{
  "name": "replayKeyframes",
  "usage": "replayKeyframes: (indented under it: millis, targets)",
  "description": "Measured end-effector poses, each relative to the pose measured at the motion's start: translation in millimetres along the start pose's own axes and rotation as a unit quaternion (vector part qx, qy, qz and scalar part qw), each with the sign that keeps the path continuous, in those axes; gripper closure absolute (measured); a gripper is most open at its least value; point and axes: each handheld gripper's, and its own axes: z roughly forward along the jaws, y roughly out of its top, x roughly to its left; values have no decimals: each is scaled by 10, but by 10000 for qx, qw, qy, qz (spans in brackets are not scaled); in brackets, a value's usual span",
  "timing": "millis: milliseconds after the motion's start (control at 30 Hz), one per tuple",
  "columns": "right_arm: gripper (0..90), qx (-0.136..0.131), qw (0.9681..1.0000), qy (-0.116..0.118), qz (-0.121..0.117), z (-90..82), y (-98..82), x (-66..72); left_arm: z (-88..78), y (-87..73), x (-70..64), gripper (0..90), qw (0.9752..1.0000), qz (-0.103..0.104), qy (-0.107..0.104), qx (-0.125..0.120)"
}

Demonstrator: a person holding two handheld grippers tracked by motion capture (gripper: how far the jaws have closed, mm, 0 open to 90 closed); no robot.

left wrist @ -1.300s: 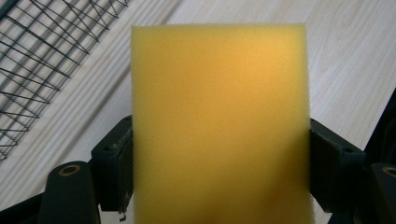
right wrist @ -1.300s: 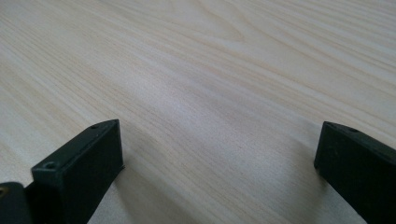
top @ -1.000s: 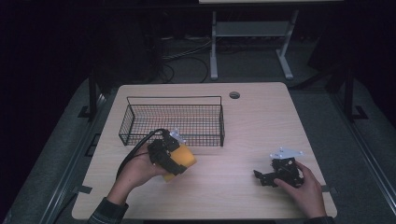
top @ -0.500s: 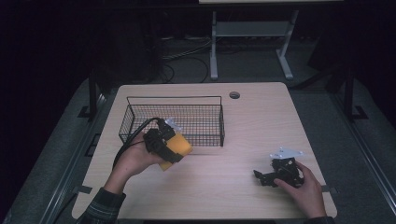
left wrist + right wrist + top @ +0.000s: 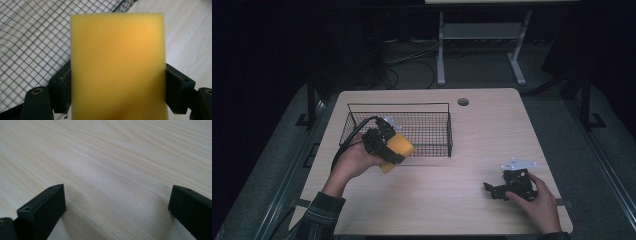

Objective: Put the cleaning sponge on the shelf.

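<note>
Sponge [image 5: 117, 65] clamped in the left gripper [image 5: 384, 145], poised at the basket's [image 5: 449, 131] seven o'clock rim, seemingly for a drop-in, while the right gripper [image 5: 499, 190] rests wide, empty, at five o'clock.

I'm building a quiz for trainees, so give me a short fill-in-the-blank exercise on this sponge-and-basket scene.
1. The left gripper is shut on a yellow ____.
2. The sponge hangs at the near edge of a black wire ____.
3. The right gripper has its jaws ____ with nothing between them.
4. The right gripper sits low over the wooden ____.

Missing words: sponge; basket; open; table
</note>
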Motion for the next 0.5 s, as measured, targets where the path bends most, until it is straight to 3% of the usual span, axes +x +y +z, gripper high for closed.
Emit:
replayKeyframes:
  millis: [500]
  targets:
    - [3, 1, 10000, 1, 2, 0, 0, 0, -88, 97, 286, 228, 9995, -220, 225, -51]
